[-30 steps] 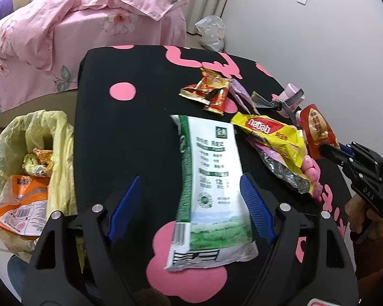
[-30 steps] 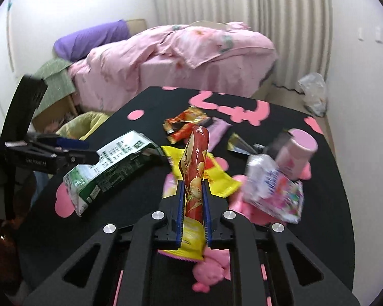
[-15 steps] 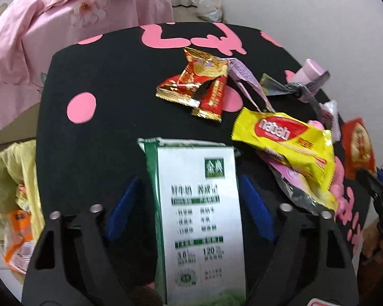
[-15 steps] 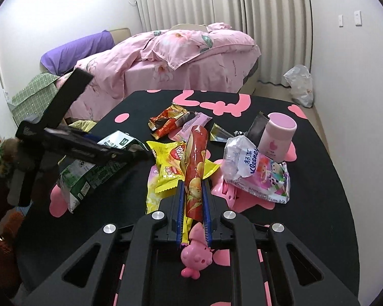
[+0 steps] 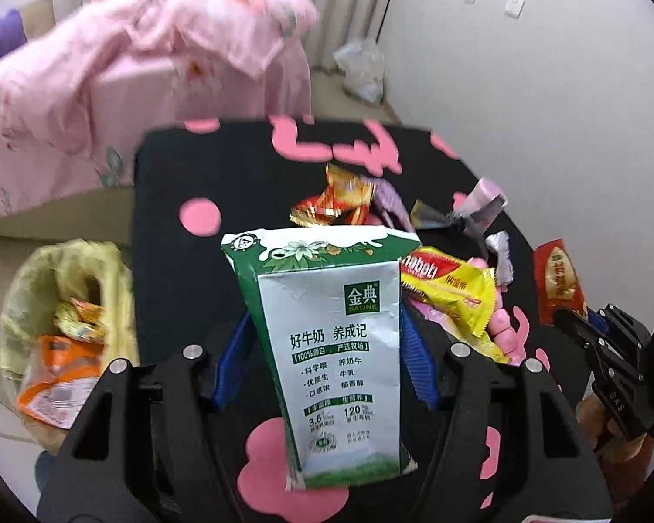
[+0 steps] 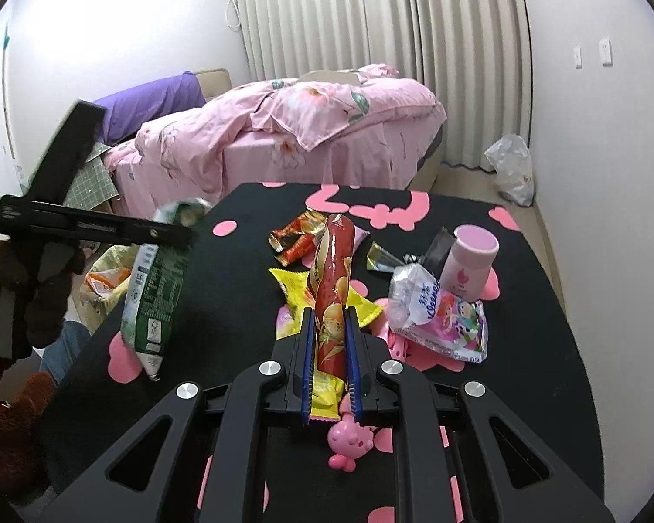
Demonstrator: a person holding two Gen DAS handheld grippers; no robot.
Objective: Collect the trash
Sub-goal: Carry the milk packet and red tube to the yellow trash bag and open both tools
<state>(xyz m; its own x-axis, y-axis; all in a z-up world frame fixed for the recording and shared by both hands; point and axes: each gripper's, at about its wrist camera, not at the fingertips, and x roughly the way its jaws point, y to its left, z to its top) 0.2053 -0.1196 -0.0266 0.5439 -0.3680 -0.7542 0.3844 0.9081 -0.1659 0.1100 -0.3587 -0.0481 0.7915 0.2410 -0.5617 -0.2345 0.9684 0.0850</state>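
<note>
A green-and-white milk carton (image 5: pixel 327 392) stands upright between the blue pads of my left gripper (image 5: pixel 325 335). The jaws are closing and press on its sides. In the right wrist view the carton (image 6: pixel 152 296) hangs clear of the black table (image 6: pixel 240 296) beneath the left gripper (image 6: pixel 170 235). My right gripper (image 6: pixel 330 331) is shut on a long red snack packet (image 6: pixel 333 261), which sticks up above the littered table. A yellow trash bag (image 5: pixel 65 270) holding wrappers sits open at the table's left side.
On the table lie a yellow wafer wrapper (image 5: pixel 449 292), red-gold wrappers (image 5: pixel 335 200), a tissue pack (image 6: pixel 436 314), a pink cup (image 6: pixel 468 261) and a pink pig toy (image 6: pixel 349 440). A pink bed (image 6: pixel 305 130) stands behind it. A white bag (image 6: pixel 510 170) sits by the curtain.
My left gripper's jaws narrowed onto the milk carton and raised it from flat on the table to upright in the air. The right gripper kept its hold on the red packet.
</note>
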